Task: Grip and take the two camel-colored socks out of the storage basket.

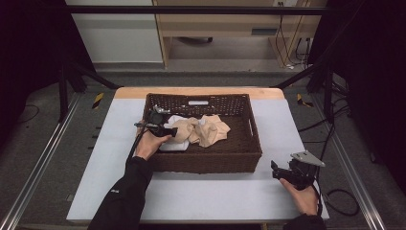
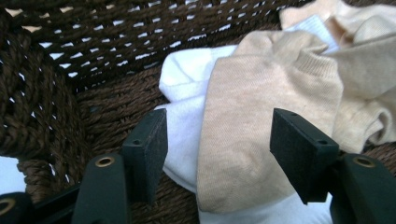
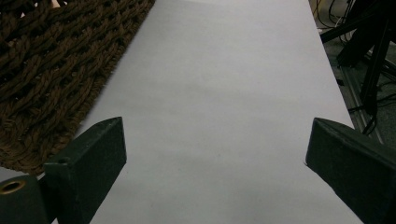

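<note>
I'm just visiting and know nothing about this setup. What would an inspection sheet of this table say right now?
Surface: white table, bare around the basket.
Job's things: brown woven basket holding beige socks and white socks in a loose pile.
Clutter: nothing seen.
Tongs: left tongs open, inside the basket, straddling a beige sock; right tongs open over bare table beside the basket.
Cables: one trails from the right tongs; more on the floor.
Surroundings: dark frame, wooden furniture behind.

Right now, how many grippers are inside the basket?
1. The left gripper is inside the basket, open over the socks. The right gripper is outside, open above the table near the basket's right front corner.
</note>
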Demonstrator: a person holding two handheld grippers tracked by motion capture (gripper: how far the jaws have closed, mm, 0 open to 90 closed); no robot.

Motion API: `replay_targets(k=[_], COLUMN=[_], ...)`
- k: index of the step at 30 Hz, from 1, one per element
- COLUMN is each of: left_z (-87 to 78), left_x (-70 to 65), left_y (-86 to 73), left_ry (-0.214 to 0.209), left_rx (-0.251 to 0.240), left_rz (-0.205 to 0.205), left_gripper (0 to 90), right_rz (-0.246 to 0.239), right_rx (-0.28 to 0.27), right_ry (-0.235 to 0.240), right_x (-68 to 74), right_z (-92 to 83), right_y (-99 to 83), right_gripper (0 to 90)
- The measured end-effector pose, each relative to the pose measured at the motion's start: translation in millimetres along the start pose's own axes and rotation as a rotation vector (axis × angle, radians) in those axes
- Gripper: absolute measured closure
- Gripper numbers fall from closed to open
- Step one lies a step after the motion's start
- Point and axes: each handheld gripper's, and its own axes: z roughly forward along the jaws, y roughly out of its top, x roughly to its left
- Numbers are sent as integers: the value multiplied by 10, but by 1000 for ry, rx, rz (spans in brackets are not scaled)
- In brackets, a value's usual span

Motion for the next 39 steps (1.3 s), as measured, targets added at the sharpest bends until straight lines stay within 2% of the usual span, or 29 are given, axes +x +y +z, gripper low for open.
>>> replay_targets(k=[5, 11, 16, 20, 23, 25, 27, 31, 32, 33, 34, 35, 38, 39], left_z=[24, 51, 85, 82, 59, 28, 14, -74, -117, -117, -162, -162, -245, -245], left_x=[-1, -2, -9, -4, -11, -20, -26, -24, -15, -15, -6, -6, 12, 12], left_y=[-9, -14, -23, -22, -14, -6, -3, 13, 18, 18, 23, 23, 40, 40], left_ry=[7, -6, -23, -40, -56, -60, -62, -65, -66, -66, -68, -68, -99, -99], left_rx=[21, 51, 109, 121, 117, 100, 91, 15, -30, -30, -76, -76, -167, -167], left_rz=[-1, -1, 1, -4, 2, 7, -2, -4, -10, -10, -15, -15, -36, -36], left_gripper=[377, 430, 539, 605, 716, 784, 813, 834, 842, 844, 847, 848, 851, 852], right_rz=[-2, -3, 0, -1, -3, 5, 6, 5, -4, -4, -4, -4, 1, 1], right_rx=[1, 0, 0, -2, -3, -1, -2, -1, -2, -2, -2, -2, 0, 0], right_ry=[-1, -1, -1, -2, -3, -3, -4, -4, -5, -5, -6, -6, -9, -9], right_x=[2, -5, -6, -6, -9, -6, -7, -8, -11, -11, -10, -10, -15, -15], right_z=[1, 2, 1, -1, -2, -9, -10, -8, -2, -2, -4, -4, -2, -2], right_y=[-1, -1, 0, 1, 0, 1, 1, 2, 1, 1, 1, 1, 2, 2], right_gripper=[53, 53, 54, 53, 55, 55, 55, 55, 55, 55, 55, 55, 55, 55])
